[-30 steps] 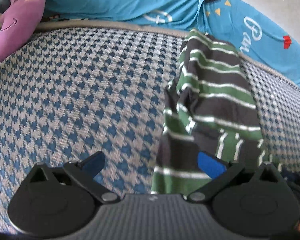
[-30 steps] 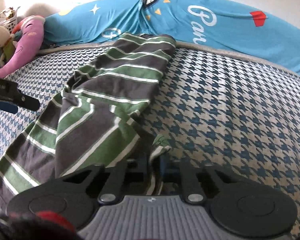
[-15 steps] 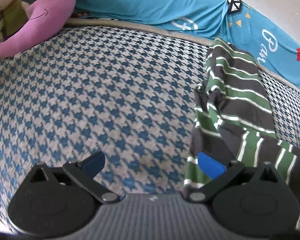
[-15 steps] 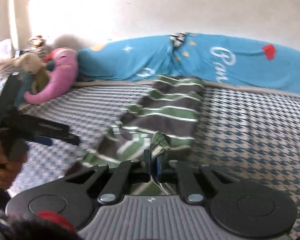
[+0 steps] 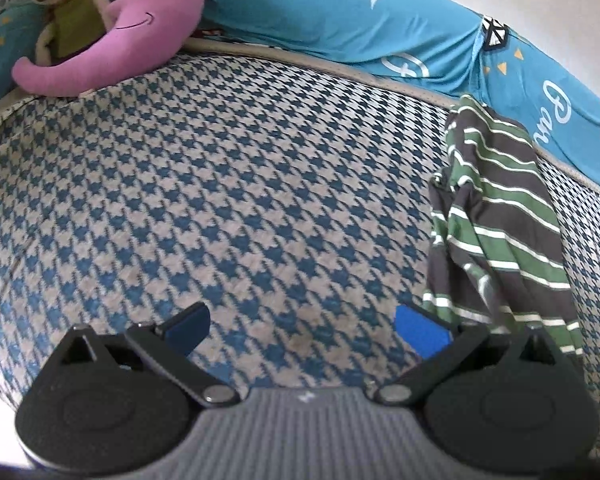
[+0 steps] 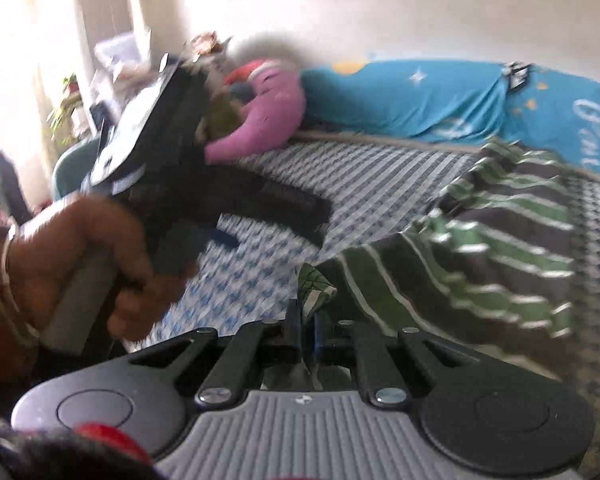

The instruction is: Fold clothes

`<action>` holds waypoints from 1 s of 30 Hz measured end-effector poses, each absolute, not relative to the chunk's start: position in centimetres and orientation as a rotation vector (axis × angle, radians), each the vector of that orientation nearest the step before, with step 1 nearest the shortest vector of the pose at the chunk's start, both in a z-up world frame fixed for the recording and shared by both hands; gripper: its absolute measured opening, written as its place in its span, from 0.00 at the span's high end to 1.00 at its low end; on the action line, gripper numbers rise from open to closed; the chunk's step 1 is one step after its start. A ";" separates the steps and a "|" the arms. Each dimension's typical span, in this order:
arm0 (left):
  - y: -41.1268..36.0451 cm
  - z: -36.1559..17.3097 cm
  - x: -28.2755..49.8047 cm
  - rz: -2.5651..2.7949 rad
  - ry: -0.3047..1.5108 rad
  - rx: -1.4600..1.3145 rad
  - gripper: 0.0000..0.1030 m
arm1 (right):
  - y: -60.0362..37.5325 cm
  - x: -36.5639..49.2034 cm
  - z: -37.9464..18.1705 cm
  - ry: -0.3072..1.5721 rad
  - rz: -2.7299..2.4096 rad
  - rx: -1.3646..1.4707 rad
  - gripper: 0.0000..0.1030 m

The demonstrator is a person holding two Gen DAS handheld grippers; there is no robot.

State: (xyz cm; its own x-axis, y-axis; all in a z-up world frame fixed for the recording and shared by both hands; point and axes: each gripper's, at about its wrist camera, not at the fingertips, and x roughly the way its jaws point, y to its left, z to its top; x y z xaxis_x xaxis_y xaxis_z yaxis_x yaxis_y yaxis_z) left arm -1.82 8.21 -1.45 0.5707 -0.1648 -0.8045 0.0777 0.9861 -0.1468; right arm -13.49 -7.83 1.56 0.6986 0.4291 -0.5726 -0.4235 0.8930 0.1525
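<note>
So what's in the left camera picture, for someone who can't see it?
An open left hand-held gripper hangs over a blue houndstooth bed, holding nothing. A green and grey striped shirt lies to its right; a purple plush toy sits far left.

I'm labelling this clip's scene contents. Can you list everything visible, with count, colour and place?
Striped garment: one, green and grey with white stripes, lying on the bed's right side, one corner pinched by the right gripper.
Bed cover: one, blue and white houndstooth, under everything.
Bedding: one, turquoise with stars and lettering, along the far edge.
Elephant plush: one, purple, far left corner.
Bear plush: one, beige in an olive top, leaning on the elephant.
Left gripper: black with blue pads, open over bare cover, held by a hand.
Right gripper: black, shut on the garment.
</note>
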 end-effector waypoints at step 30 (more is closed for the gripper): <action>3.3 -2.6 -4.4 -0.343 0.972 0.046 0.00 | -15.7 -18.2 1.4 0.776 0.140 0.099 0.80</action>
